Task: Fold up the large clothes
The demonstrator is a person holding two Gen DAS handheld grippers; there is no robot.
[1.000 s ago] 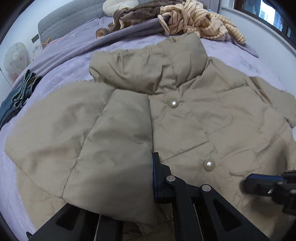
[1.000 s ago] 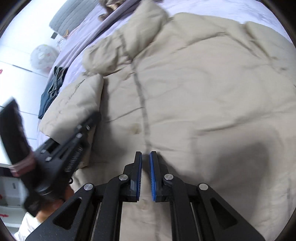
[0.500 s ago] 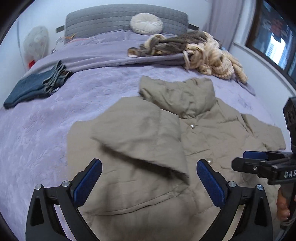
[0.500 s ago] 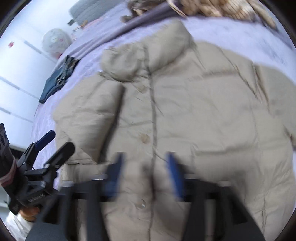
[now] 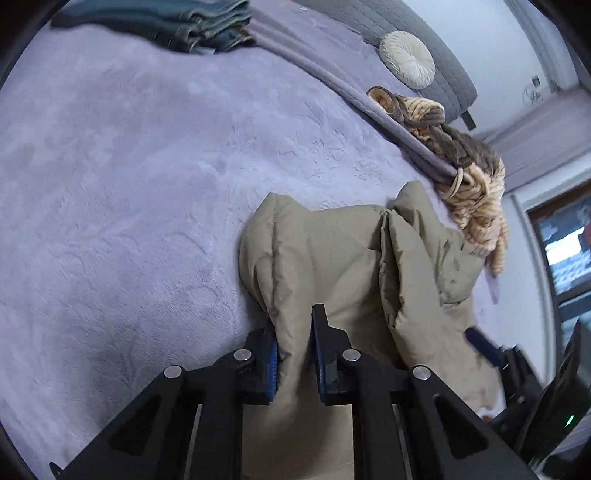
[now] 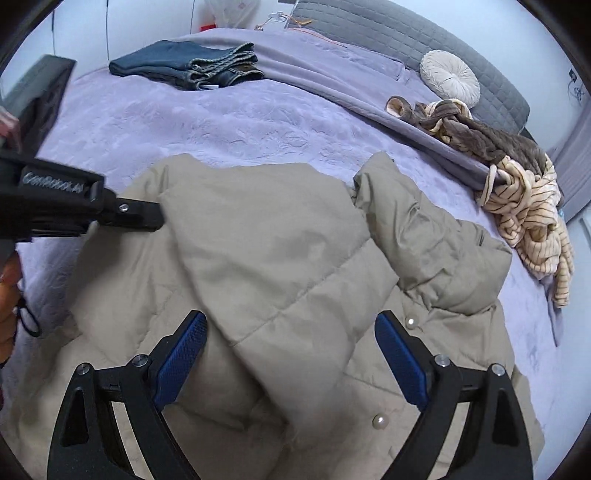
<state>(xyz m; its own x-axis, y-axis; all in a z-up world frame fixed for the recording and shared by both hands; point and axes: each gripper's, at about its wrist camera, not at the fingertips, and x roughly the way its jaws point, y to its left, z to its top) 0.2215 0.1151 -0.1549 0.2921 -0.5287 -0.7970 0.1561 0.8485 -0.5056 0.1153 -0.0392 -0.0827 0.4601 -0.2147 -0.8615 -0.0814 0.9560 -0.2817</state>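
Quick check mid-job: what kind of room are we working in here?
Most likely a bedroom: the beige jacket lies on a bed with a purple bedspread, a grey padded headboard and a round cushion.

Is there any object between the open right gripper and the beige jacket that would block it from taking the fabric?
Nothing visible blocks it. The right gripper hangs open directly over the beige jacket, with only fabric between its pads. The left gripper already pinches the jacket's edge off to one side.
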